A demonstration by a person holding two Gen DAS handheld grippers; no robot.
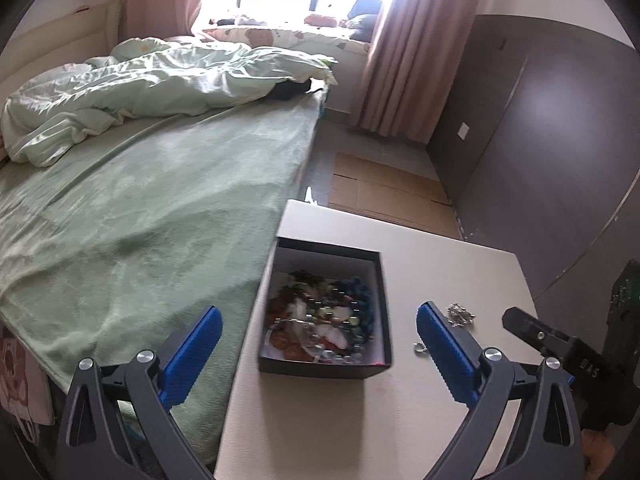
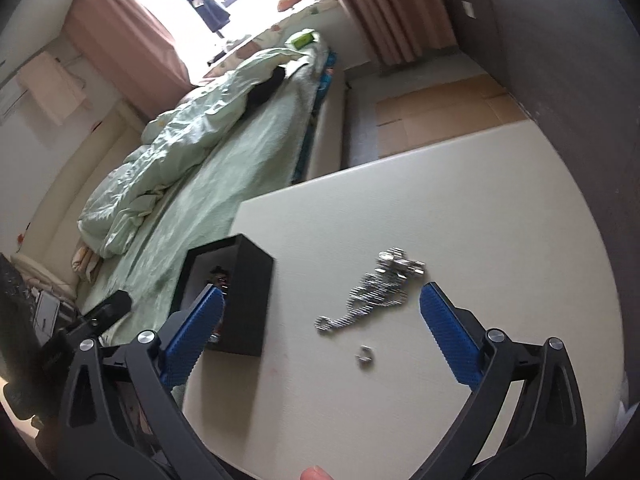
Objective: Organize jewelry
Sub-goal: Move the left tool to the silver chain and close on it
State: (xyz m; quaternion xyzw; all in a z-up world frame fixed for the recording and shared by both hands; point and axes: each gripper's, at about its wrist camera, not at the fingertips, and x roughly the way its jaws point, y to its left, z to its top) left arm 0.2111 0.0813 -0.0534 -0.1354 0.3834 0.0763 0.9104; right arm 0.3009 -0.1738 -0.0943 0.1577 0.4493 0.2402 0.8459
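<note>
Left gripper: jaws wide, nothing gripped. The black box sits between its blue pads, about 12 o'clock from the fingertips, on the white table near the table's bed-side edge.

Right gripper: jaws wide too, empty. The silver chain lies on the table between its fingers, about 12–1 o'clock, not touching either pad. A small silver loose piece lies just below the chain, nearer the camera, apart from it. Box is at 10 o'clock here, partly behind the left pad.

Box: open top, black outside, pale inside, heaped with mixed beaded jewelry, blue, brown, white, glassy. Pieces too tangled to count.

Count: one box, one chain outside it, one loose piece, two grippers.

Further back: green-covered bed at 10 o'clock, flat cardboard on the floor, pink curtains by the window.
</note>
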